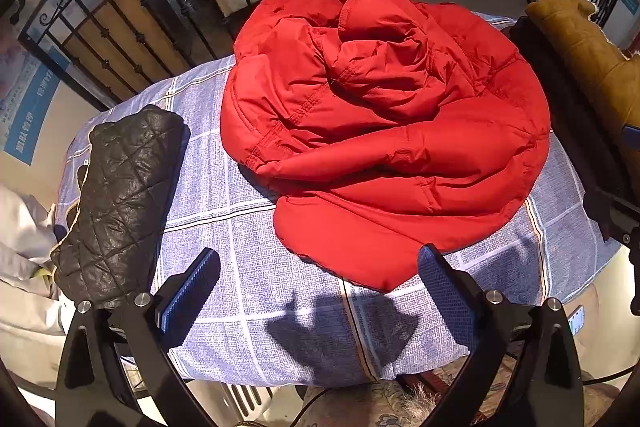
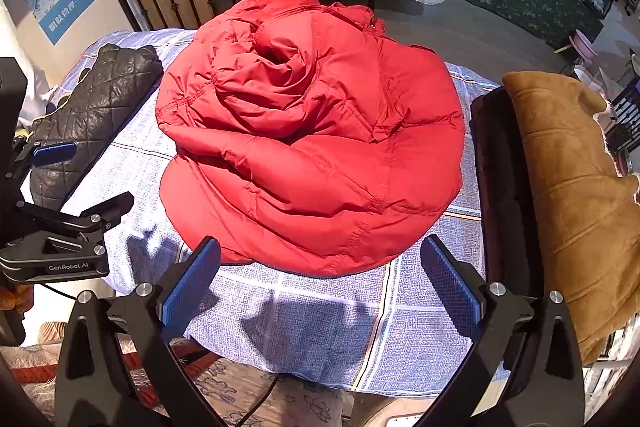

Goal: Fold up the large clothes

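Observation:
A red puffer jacket (image 1: 380, 131) lies crumpled in a round heap on the blue checked tablecloth (image 1: 260, 291); it also shows in the right wrist view (image 2: 320, 147). My left gripper (image 1: 319, 271) is open and empty, hovering just short of the jacket's near hem. My right gripper (image 2: 320, 259) is open and empty, its fingers either side of the near hem, above the cloth. The left gripper also shows at the left edge of the right wrist view (image 2: 84, 179), open.
A folded black quilted jacket (image 1: 120, 203) lies on the table's left side, also visible in the right wrist view (image 2: 92, 119). A tan suede coat (image 2: 572, 195) over a dark garment (image 2: 504, 187) sits at the right. An iron railing (image 1: 132, 27) stands behind the table.

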